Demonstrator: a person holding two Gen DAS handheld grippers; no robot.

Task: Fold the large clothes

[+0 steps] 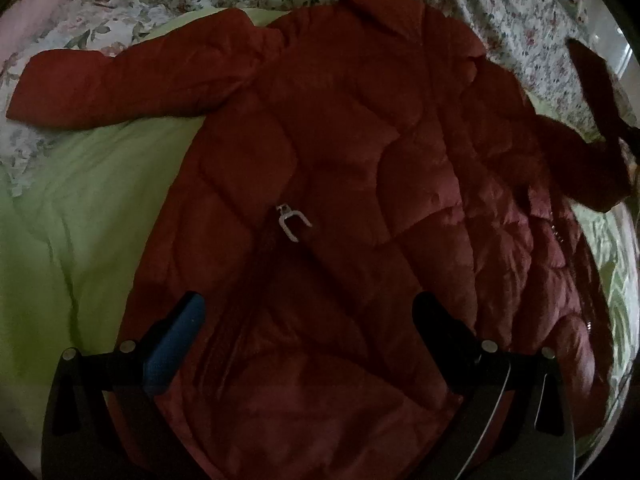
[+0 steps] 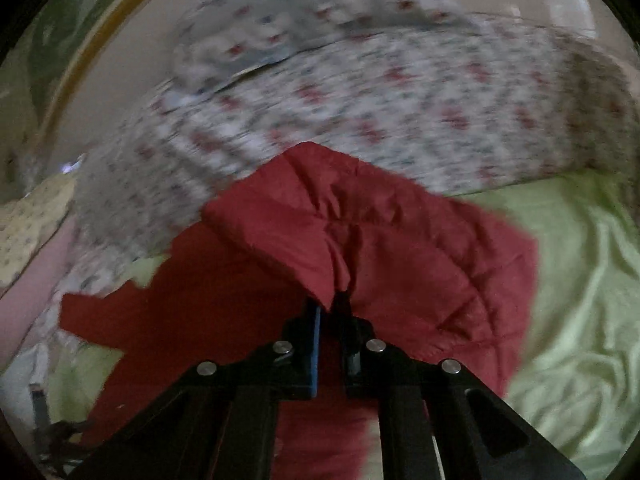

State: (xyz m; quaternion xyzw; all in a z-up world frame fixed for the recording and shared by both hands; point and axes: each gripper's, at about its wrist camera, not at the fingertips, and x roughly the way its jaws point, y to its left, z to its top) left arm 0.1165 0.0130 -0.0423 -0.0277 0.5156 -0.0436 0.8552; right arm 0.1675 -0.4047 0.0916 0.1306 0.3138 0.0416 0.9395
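I have the red quilted jacket (image 1: 320,160) spread out on the bed, lying mostly on the light green sheet (image 1: 80,200), with the floral bedding (image 1: 500,12) beyond its collar end. In my left wrist view the jacket's long axis runs from the hem, nearest my left hand-held gripper (image 1: 308,320), away toward the collar (image 1: 380,8) at the far end, so it points away from me with a slight lean. One sleeve (image 1: 120,80) stretches straight out sideways from the jacket's shoulder, its cuff resting at the edge of the floral bedding. A small silver zipper pull (image 1: 292,224) lies on the jacket's front, roughly midway along the body and just beyond the left hand-held gripper.

My left hand-held gripper hangs over the hem end of the jacket with its jaws spread wide; whether the fingertips touch the fabric I cannot tell.

My right hand-held gripper (image 2: 334,304) is clamped shut on a fold of the jacket (image 2: 320,232); the red fabric bunches into the jaws and drapes down on both sides of them, raised above the rest of the jacket. The background of this view is smeared by blur. In the left wrist view, the other sleeve (image 1: 572,160) rises off the jacket's far side toward the frame edge.
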